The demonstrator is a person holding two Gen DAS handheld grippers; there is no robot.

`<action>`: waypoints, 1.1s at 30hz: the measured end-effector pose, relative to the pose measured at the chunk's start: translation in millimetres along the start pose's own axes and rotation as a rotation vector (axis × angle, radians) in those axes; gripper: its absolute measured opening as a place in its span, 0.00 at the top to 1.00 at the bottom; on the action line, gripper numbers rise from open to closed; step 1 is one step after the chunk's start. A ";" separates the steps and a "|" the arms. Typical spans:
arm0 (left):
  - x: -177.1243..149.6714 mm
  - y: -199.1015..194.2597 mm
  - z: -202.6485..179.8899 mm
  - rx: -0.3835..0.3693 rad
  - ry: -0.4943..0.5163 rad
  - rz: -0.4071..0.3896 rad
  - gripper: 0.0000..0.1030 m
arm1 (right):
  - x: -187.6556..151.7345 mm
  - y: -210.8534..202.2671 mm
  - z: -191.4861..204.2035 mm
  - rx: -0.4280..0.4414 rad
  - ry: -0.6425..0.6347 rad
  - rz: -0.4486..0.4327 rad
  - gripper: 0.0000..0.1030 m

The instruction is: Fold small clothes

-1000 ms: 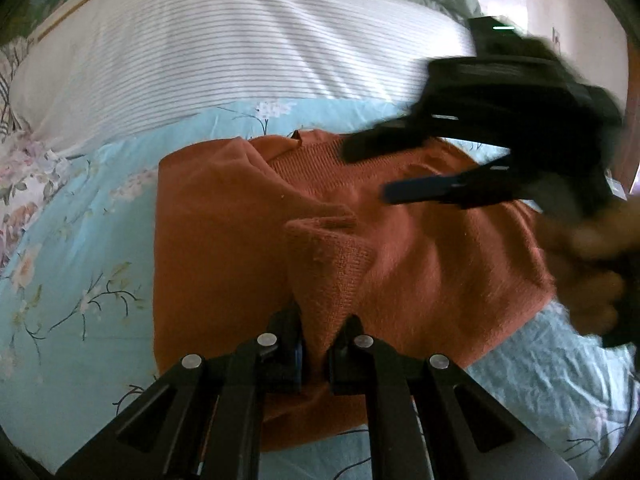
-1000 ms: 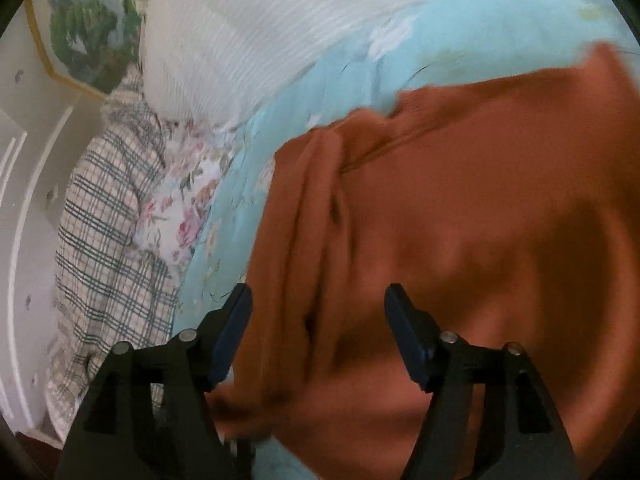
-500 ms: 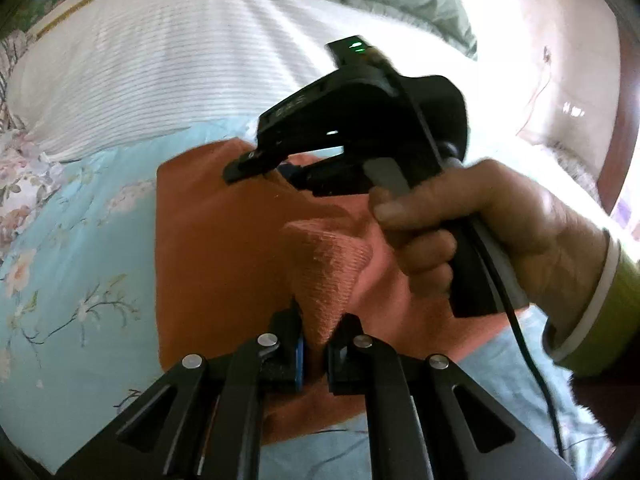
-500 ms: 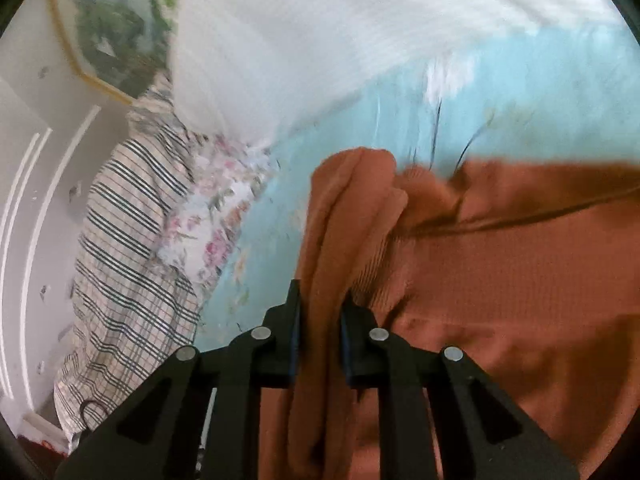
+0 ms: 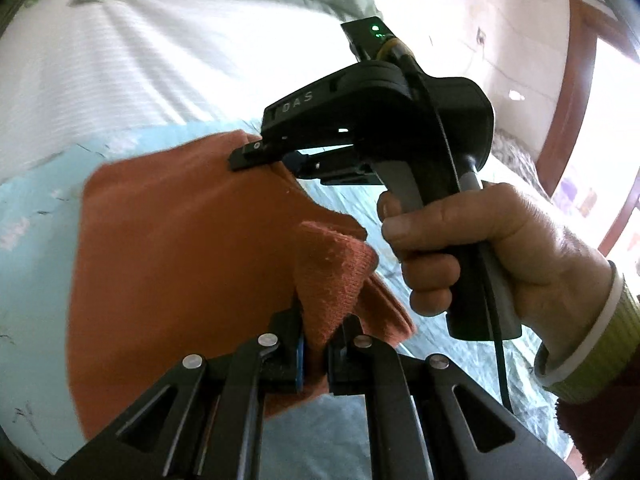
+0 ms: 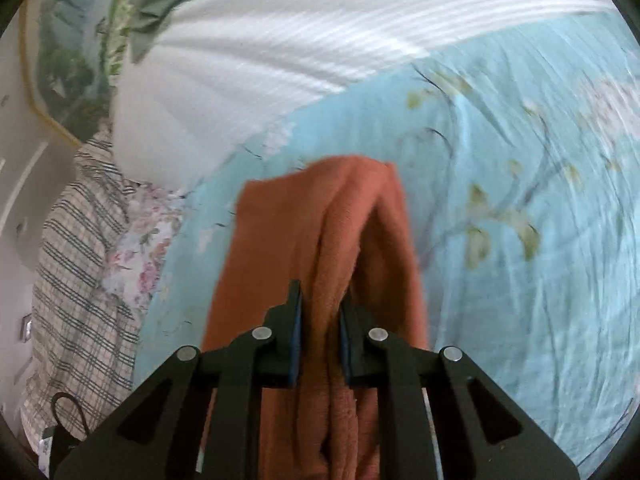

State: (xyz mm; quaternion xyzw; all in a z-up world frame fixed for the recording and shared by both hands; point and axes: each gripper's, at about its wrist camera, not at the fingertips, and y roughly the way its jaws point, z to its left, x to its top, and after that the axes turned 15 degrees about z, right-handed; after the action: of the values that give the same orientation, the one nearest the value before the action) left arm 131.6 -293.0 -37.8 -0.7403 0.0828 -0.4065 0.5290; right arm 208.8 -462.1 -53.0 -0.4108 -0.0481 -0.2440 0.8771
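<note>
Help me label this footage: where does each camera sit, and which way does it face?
Left wrist: on the left tongs, looking down at the orange garment they pinch; the right hand shows, holding the right tongs.
Right wrist: on the right tongs, facing the striped pillow, shut on bunched garment.
Shared: garment, blue floral sheet, pillow.

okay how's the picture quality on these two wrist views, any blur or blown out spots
Left wrist view: the striped white bedding is smeared and overexposed, the wall and window at right wash out, while the left gripper and orange sweater are fairly sharp. Right wrist view: the blue floral sheet streaks with motion blur; the right gripper stays crisp. Both show fisheye bending and dark corners.
</note>
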 end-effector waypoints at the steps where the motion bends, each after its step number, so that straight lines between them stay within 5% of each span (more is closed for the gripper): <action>1: 0.0 4.4 -1.7 -0.001 0.001 0.011 0.94 | -0.2 -0.8 -1.7 0.005 0.002 -0.002 0.84; 8: 4.3 19.9 -5.8 -0.004 0.005 0.040 0.94 | 1.5 4.8 -8.4 -0.102 -0.034 0.008 0.84; 15: 2.8 36.4 0.0 -0.024 -0.008 0.084 0.87 | -8.8 -2.2 -9.1 -0.117 0.000 -0.028 0.79; 18: -2.2 25.8 9.5 -0.059 -0.035 0.104 0.67 | -16.9 -17.9 -6.9 -0.121 0.010 -0.064 0.69; 21: -10.5 3.8 25.0 -0.094 -0.082 0.097 0.49 | -24.5 -27.9 -5.1 -0.133 0.015 -0.081 0.37; 23: -16.2 -13.5 37.7 -0.093 -0.111 0.071 0.43 | -30.6 -30.7 -4.1 -0.139 0.014 -0.074 0.35; 26: -24.1 -37.7 70.7 -0.048 -0.186 0.036 0.20 | -38.5 -28.6 -6.2 -0.122 0.023 -0.038 0.35; 33: -17.0 -30.4 163.5 -0.041 -0.397 0.064 0.18 | -49.3 -18.8 -9.9 -0.116 0.031 0.010 0.34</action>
State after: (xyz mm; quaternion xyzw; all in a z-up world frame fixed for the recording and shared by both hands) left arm 223.8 -153.6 -38.6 -0.8134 0.0086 -0.2341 0.5325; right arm 155.7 -460.5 -60.4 -0.4573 -0.0183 -0.2482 0.8538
